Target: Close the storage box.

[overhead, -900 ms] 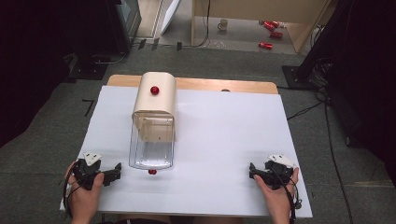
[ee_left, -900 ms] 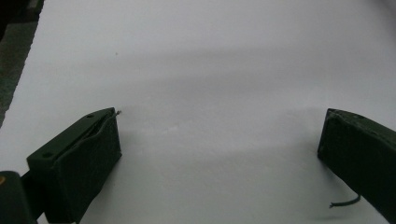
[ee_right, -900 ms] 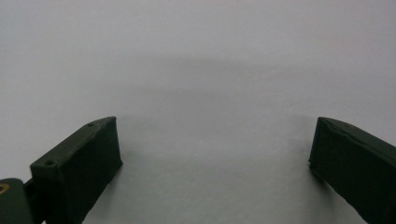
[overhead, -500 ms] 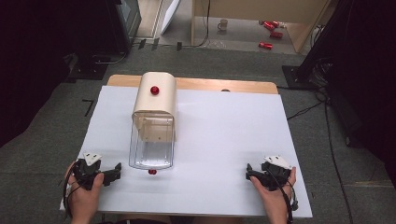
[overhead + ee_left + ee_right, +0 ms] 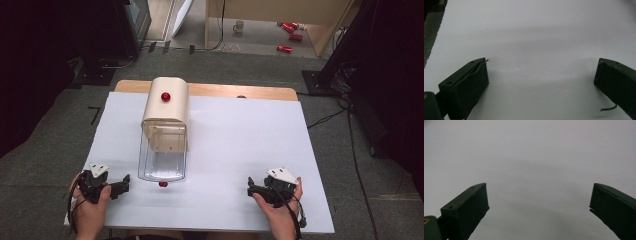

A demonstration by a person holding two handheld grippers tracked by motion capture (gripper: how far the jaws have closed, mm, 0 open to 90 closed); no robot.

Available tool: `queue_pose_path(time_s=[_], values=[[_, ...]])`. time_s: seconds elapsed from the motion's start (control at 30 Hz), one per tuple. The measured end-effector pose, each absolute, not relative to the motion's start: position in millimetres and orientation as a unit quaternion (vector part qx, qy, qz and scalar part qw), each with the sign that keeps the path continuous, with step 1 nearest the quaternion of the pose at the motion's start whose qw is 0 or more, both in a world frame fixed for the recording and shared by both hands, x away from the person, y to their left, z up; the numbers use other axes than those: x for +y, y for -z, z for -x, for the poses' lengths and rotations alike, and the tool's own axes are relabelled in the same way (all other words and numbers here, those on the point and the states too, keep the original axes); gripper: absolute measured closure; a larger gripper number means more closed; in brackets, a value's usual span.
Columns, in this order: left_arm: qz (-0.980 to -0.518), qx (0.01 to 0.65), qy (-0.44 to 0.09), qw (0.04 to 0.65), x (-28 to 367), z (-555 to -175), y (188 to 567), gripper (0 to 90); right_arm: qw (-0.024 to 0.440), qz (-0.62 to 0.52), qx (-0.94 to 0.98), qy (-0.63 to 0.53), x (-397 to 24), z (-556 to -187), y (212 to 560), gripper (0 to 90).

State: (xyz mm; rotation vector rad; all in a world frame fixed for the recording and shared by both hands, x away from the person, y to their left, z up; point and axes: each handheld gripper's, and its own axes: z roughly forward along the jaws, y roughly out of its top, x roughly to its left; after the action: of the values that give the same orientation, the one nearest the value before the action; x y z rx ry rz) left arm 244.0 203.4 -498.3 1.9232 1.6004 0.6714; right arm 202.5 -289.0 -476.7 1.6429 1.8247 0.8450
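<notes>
Status: no contact has been made with the work item. The cream bread box (image 5: 165,114) stands on the far-left part of the white bench (image 5: 240,145). Its clear lid (image 5: 162,161) is swung down toward the near edge and lies flat on the bench surface. One red knob (image 5: 165,96) sits on top of the box; a second red knob (image 5: 163,184) sits at the near edge of the lid. Judged from this layout, the box stands open, and whatever handling of the lid is intended has not yet begun.

Left gripper (image 5: 121,185): at the near-left corner of the bench, just left of the lid's near edge and close to its knob, not touching either. The left gripper view shows the jaws spread wide, with bare bench surface between them.

Right gripper (image 5: 251,189): at the near-right part of the bench, well apart from the box and lid. The right gripper view shows its jaws spread wide, holding nothing.

Remaining work, as judged: bring a gripper to the lid knob, grip it, and swing the lid. The left gripper is the nearer of the two.
</notes>
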Motion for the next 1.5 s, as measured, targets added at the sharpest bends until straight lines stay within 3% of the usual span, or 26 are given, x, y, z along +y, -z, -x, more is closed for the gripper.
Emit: queue_pose_path(time_s=[1.2,1.5], values=[[-0.715,0.594,-0.249,0.272,203,-244,498,0.0,0.222,-0.520,0.744,-0.357,-162,-197,469,2.0],[-0.715,0.595,-0.248,0.271,203,-244,498,0.0,0.215,-0.505,0.750,-0.370,-136,-195,466,7.5]])
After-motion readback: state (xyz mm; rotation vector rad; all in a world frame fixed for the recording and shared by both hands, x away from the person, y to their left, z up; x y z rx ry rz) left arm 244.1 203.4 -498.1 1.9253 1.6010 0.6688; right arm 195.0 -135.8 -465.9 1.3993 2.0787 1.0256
